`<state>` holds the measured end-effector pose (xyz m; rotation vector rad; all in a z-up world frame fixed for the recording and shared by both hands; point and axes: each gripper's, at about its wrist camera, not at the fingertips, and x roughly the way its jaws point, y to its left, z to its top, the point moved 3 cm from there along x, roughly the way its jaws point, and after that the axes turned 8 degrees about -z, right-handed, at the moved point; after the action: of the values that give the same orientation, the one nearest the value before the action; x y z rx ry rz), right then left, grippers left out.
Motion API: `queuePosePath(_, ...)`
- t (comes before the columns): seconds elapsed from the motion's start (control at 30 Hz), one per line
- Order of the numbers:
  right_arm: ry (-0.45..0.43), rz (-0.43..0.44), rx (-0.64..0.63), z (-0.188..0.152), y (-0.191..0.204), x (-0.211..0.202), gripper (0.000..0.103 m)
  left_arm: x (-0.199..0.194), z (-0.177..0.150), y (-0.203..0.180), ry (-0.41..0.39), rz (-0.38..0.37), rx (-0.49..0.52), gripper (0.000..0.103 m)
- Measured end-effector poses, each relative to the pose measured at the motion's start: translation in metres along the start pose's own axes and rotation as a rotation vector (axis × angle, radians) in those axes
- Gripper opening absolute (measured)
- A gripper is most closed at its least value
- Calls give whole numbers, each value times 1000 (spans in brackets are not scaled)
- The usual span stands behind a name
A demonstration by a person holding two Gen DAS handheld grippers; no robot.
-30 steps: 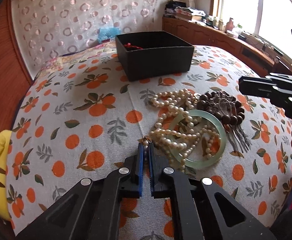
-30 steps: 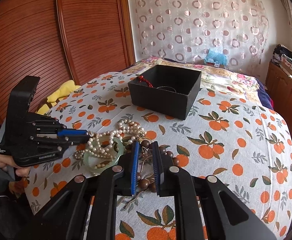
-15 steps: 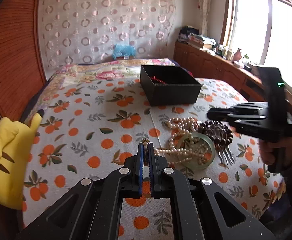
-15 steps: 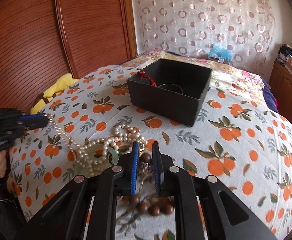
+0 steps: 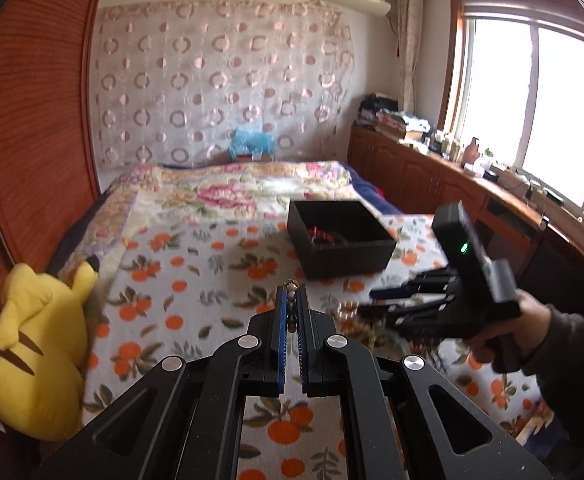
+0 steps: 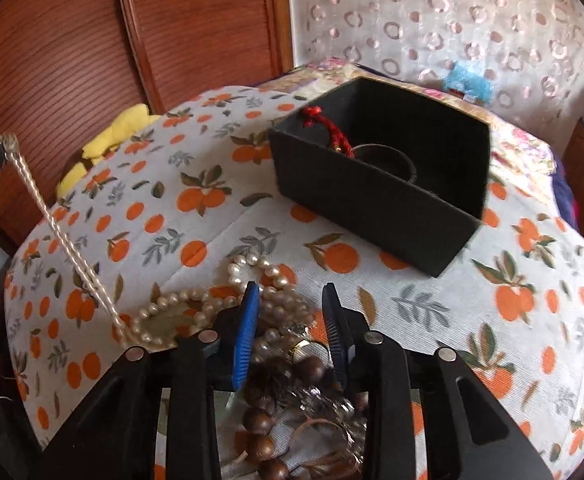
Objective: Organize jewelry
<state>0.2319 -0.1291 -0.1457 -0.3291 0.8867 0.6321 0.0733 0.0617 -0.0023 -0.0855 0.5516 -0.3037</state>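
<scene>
Orange-print bedspread [image 6: 220,236] carries the jewelry heap: at 9 o'clock the left gripper [image 5: 291,300], clamped on the clasp end of a pearl necklace [image 6: 196,300], draws its strand taut from the pile. The right gripper [image 6: 290,308], jaws just opened and gripping nothing, straddles wooden beads [image 6: 260,420] at 6 o'clock. Pearls look light, limp and tangle-prone, best taken by an end; the black box [image 6: 372,204] waits at 1 o'clock, unobstructed.

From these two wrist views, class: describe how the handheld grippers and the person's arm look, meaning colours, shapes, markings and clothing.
Both grippers are matte black, angular linkages with silver round pivot pins. The left gripper and the right gripper have blue ribbed pads. Seen from the left wrist, the right gripper's boxy black body shows a small green light; the hand wears a dark sleeve.
</scene>
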Motion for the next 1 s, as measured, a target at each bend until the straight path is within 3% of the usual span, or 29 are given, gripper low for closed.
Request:
queuePosePath(0.1,6,6,-8,0,2,1,33,-6,13,-3,-28,11,20,4)
queuePosePath(0.2,8,21,-17,-3,2,-3,18,-9,25,-5,-49,16,33,4)
queuePosePath(0.33,-6,12,-29,-3,5,-10,8,-11,36,-7,-67,24,45,4)
queuePosePath(1.0,-233,33,19,36,-9,-100,8,8,54,-2,-61,11,37,4)
